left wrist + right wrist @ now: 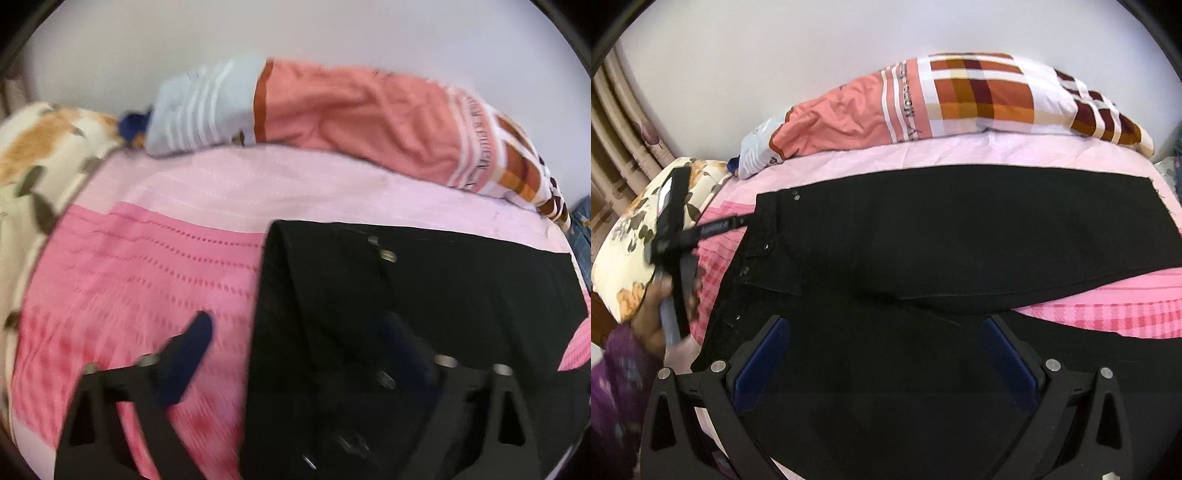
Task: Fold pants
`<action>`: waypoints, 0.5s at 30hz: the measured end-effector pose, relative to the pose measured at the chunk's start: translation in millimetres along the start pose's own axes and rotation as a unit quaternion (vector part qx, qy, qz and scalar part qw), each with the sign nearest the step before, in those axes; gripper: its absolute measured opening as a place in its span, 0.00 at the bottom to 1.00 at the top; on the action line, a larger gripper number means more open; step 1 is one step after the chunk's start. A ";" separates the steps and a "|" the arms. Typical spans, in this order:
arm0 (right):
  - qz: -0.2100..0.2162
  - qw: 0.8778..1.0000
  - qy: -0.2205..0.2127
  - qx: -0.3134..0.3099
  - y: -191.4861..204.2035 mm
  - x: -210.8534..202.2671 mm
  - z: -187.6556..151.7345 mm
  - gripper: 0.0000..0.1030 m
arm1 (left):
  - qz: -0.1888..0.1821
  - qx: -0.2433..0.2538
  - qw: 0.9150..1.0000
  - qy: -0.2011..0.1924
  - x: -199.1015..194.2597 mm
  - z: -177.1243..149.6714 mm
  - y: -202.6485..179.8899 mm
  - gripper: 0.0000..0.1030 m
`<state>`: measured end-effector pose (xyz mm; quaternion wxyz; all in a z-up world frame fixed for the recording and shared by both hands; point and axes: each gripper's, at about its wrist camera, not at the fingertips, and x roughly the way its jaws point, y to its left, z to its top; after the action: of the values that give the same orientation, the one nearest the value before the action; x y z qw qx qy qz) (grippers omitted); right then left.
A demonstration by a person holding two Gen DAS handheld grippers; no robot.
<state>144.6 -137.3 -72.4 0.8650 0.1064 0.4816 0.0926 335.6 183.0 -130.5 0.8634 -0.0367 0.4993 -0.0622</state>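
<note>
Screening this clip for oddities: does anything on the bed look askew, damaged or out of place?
Nothing stands out. The black button-fly pants lie flat across the pink patterned bedspread, legs apart, not yet folded. Both grippers, left and right, are open above them. The left view is motion-blurred.

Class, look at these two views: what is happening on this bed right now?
A person with a gripper in each hand is folding black pants spread on a pink bedsheet. The left gripper hangs open over the waistband edge, the right gripper open over the nearer leg. Neither grips cloth yet. A plaid quilt lies along the wall.
</note>
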 end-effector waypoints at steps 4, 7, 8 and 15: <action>-0.001 1.000 0.013 0.000 -0.9 11.3 -1.5 1.00 | -0.052 -0.013 0.998 0.035 35.7 24.7 23.3 0.52; -0.007 1.000 0.018 0.005 -4.7 17.6 -1.2 1.00 | -0.063 0.034 0.997 0.010 41.0 37.4 17.3 0.49; -0.008 1.000 0.021 0.008 -7.5 20.0 0.1 1.00 | -0.070 0.044 0.997 0.011 45.0 40.5 16.0 0.49; -0.007 0.999 0.028 0.022 -10.2 29.5 4.3 1.00 | -0.142 0.057 0.988 0.024 51.3 47.5 15.9 0.49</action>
<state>164.2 -139.7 -97.0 0.8490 0.1193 0.5087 0.0789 403.2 191.4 -152.8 0.8342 -0.0566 0.5055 -0.2130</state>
